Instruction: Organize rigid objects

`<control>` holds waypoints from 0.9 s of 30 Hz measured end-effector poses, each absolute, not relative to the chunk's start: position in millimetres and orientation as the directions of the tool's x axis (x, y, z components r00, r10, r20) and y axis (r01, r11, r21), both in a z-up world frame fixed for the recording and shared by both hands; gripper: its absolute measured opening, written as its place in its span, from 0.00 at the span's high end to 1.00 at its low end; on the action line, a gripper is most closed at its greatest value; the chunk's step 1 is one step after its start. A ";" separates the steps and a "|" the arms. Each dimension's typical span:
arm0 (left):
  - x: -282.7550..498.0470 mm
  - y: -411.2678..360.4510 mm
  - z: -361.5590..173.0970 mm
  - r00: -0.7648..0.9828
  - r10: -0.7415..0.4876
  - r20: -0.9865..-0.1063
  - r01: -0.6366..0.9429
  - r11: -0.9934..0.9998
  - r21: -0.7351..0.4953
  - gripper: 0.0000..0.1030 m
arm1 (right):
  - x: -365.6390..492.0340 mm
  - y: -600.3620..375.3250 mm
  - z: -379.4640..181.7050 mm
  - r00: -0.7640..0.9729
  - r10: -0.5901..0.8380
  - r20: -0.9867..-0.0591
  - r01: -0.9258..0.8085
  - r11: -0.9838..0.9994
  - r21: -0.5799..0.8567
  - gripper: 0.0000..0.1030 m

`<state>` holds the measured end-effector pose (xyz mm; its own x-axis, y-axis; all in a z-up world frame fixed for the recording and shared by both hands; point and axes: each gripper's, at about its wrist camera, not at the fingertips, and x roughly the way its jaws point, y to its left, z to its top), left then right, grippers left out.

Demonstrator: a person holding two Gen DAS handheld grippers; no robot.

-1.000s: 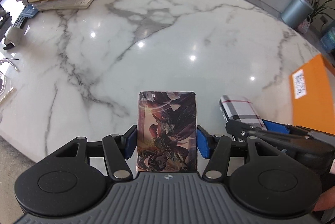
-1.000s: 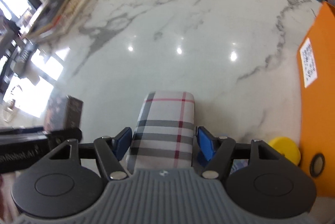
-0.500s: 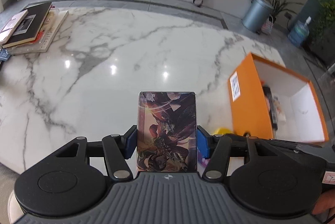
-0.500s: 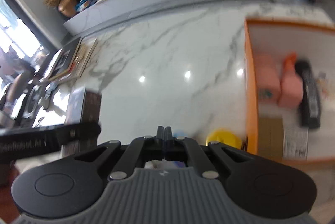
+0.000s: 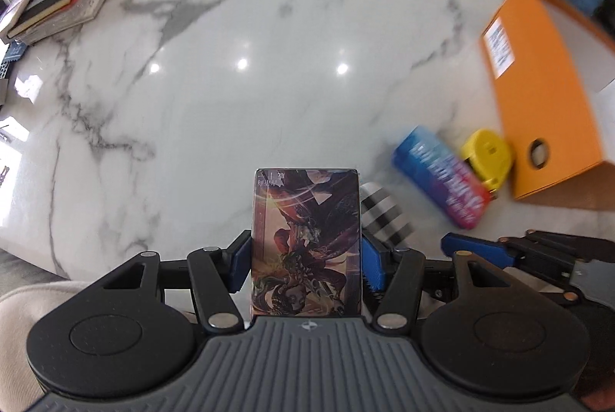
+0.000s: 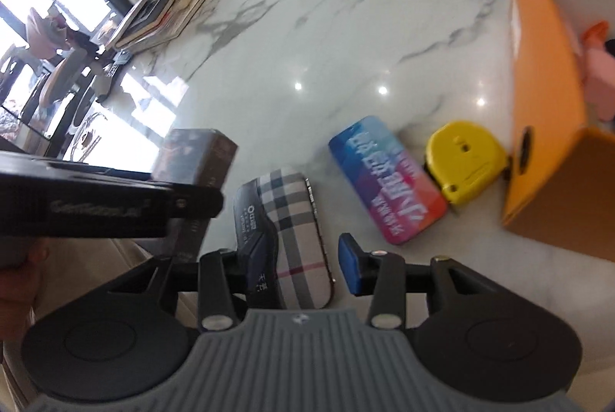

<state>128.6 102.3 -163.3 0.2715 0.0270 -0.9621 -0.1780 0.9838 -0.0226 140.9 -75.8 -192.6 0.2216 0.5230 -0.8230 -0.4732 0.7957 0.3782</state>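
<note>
Marble bench (image 5: 215, 96), book stack (image 5: 57, 0) upper left of left wrist view. Left gripper (image 5: 305, 260) jaws pinch illustrated card box (image 5: 306, 242), lower centre. Right gripper (image 6: 307, 260) jaws opening around plaid case (image 6: 296, 235), right pad clear of it. Blue-red tin (image 6: 388, 181), yellow tape measure (image 6: 465, 162), orange box (image 6: 546, 85) at right.

Black gripper (image 5: 306, 260), blue pads (image 5: 372, 260), silver screws
</note>
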 end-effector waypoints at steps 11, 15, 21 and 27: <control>134.5 113.0 -187.3 0.197 0.004 -0.980 -0.223 0.974 -0.040 0.36 | 148.8 -69.0 -209.5 0.212 0.535 -0.818 -0.460 0.793 0.399 0.64; 131.1 121.9 -188.8 0.205 -0.041 -0.978 -0.258 0.961 -0.094 0.36 | 150.5 -69.3 -209.8 0.203 0.540 -0.817 -0.437 0.796 0.418 0.66; 120.7 126.2 -185.8 0.236 -0.035 -0.971 -0.285 0.953 -0.103 0.36 | 143.9 -82.2 -202.6 0.204 0.568 -0.797 -0.348 0.803 0.484 0.80; 117.8 131.1 -181.4 0.254 -0.015 -0.967 -0.300 0.949 -0.093 0.37 | 130.4 -80.5 -184.9 0.226 0.637 -0.737 -0.347 0.760 0.550 0.85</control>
<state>117.8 131.1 -181.4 0.2540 -0.0146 -0.9671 -0.3002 0.9493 -0.0932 130.4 -80.5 -184.9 0.2260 0.6368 -0.7372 -0.3470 0.7598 0.5499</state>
